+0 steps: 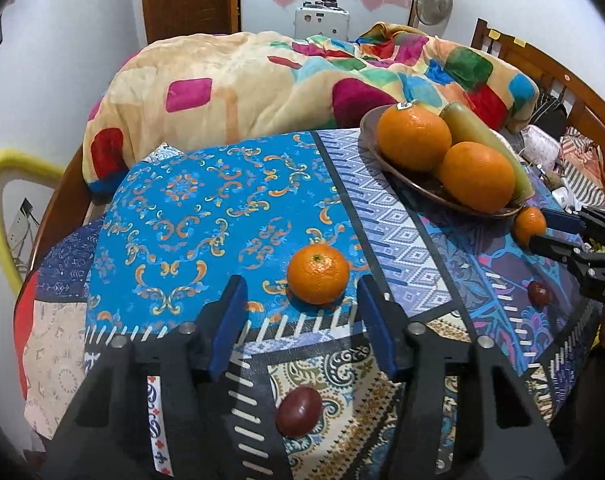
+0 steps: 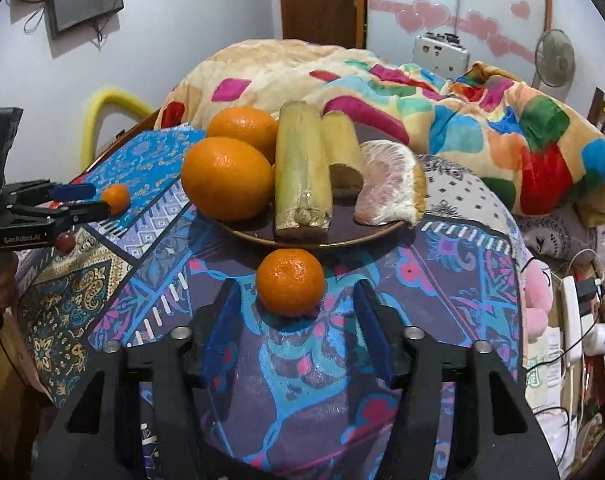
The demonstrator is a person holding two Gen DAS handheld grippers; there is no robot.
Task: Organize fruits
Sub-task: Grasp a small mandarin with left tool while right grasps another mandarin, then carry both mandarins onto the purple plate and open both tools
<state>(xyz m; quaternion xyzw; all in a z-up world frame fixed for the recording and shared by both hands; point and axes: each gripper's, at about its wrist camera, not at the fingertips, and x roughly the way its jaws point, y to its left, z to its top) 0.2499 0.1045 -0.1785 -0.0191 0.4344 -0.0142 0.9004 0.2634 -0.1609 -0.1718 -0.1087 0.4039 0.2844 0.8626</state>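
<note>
Patchwork cloth, printed in blue scrolls, diamonds and paisley, covers the table in the left wrist view. The left gripper is spread wide, its blue padded fingers apart on either side of a small round tangerine with dimpled skin, not touching it. Nearer, between the black arms, lies a smooth dark red oval fruit. Far right, a shallow brown plate holds two large glossy oranges and a pale cane stalk.

From the right wrist view, the right gripper also stands wide, fingers clear of a second tangerine just near the plate's rim. On the plate sit the oranges, two fibrous cut cane pieces and a peeled, veined pomelo wedge. Behind lies a plush quilt.
</note>
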